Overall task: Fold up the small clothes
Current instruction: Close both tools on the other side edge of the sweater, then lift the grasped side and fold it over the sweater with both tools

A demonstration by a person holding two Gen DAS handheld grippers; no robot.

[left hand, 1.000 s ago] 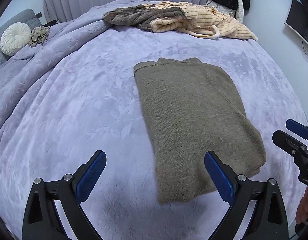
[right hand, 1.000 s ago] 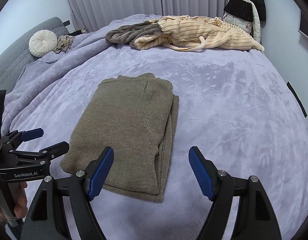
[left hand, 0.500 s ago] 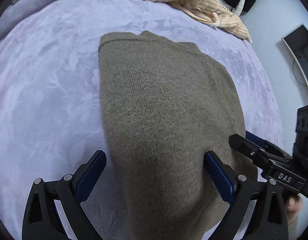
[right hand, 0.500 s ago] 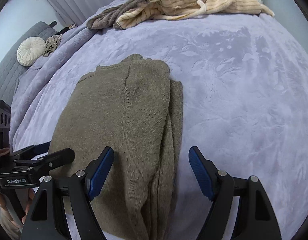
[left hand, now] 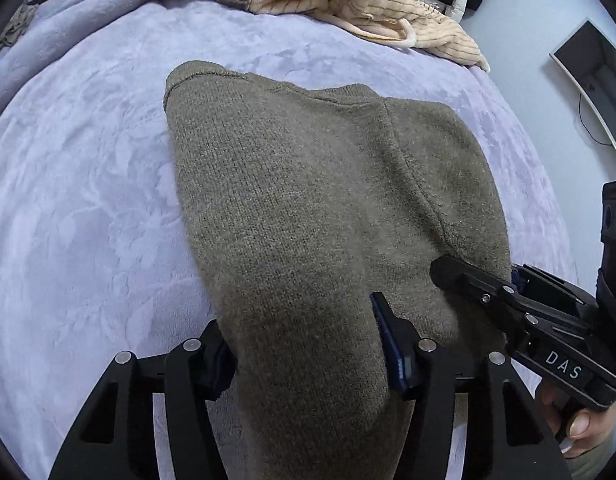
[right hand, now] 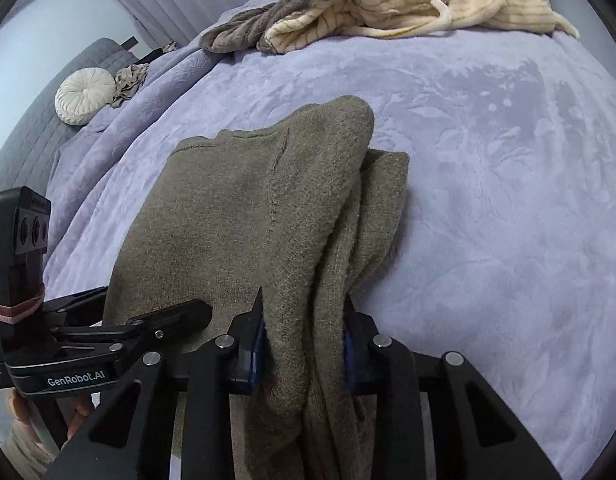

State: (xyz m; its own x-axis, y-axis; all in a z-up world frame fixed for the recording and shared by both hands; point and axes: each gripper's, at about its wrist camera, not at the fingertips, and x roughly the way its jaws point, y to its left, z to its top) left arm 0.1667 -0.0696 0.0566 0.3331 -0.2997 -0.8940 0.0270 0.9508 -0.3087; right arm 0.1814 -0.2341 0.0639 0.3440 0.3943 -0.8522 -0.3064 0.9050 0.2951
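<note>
An olive-green knit sweater point(left hand: 308, 208), folded lengthwise, lies on the lavender bedspread point(left hand: 88, 200). My left gripper point(left hand: 304, 344) is shut on the sweater's near left hem, with cloth bunched between the blue pads. My right gripper point(right hand: 304, 340) is shut on the near right hem, where the folded layers point(right hand: 371, 216) stack up. The right gripper also shows in the left wrist view point(left hand: 507, 300), and the left gripper shows in the right wrist view point(right hand: 120, 332). The sweater's near edge rises off the bed between the two grippers.
A pile of cream striped and grey-brown clothes point(right hand: 387, 4) lies at the far side of the bed. A round white cushion point(right hand: 86, 96) sits on a grey sofa at the far left. A dark monitor point(left hand: 595, 68) stands at the right.
Both grippers moved in low over the sweater's near hem and closed from wide open onto the cloth. The hem now bunches and lifts between the pads.
</note>
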